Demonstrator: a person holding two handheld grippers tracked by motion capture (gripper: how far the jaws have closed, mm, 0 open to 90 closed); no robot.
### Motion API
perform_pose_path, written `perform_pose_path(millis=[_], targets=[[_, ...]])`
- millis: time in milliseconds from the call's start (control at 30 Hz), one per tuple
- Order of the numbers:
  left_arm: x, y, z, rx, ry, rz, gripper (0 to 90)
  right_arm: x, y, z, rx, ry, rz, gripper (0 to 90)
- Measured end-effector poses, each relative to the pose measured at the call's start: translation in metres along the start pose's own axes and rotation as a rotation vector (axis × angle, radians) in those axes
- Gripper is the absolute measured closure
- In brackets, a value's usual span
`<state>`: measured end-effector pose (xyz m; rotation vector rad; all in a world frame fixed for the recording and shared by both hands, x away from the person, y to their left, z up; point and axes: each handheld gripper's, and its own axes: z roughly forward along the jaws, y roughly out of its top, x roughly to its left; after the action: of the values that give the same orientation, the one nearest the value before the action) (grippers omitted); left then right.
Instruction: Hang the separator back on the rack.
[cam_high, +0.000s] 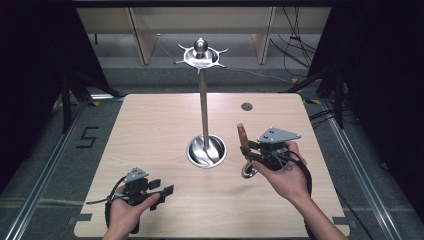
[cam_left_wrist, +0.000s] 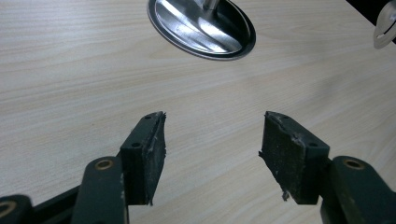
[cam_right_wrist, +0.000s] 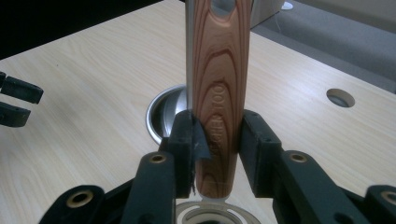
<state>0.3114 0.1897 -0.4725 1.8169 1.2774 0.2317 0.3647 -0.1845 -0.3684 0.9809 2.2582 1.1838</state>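
Note:
A wooden-handled utensil (cam_high: 241, 134) stands upright in my right gripper (cam_high: 246, 147), handle up, with its metal ring-shaped head (cam_high: 247, 171) hanging below. In the right gripper view both pads press the sides of the handle (cam_right_wrist: 219, 84), so the right gripper (cam_right_wrist: 217, 144) is shut on it. It hovers just right of the steel stand's round base (cam_high: 206, 151). The stand's thin pole (cam_high: 203, 105) rises to a hooked top disc (cam_high: 201, 54). My left gripper (cam_high: 167, 192) rests low at the front left, open with nothing between its jaws (cam_left_wrist: 212, 149).
The light wooden table (cam_high: 150, 125) has a small round hole (cam_high: 246, 106) at the back right. The stand's base (cam_left_wrist: 201, 25) lies ahead of the left gripper. Dark curtains and floor cables flank the table.

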Motion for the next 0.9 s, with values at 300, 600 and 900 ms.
perform_pose_path(millis=[300,600,900], targets=[[0.0,0.0,0.0,-0.002,-0.001,0.0,39.0,-0.001,0.009,-0.004,-0.031,-0.005,0.012,68.7],[0.0,0.0,0.0,0.0,0.002,-0.004,38.9,-0.002,0.017,-0.006,-0.043,-0.008,0.01,68.7],[0.0,0.0,0.0,0.0,0.004,-0.002,38.9,-0.004,0.023,-0.006,-0.063,-0.009,-0.004,68.7]])
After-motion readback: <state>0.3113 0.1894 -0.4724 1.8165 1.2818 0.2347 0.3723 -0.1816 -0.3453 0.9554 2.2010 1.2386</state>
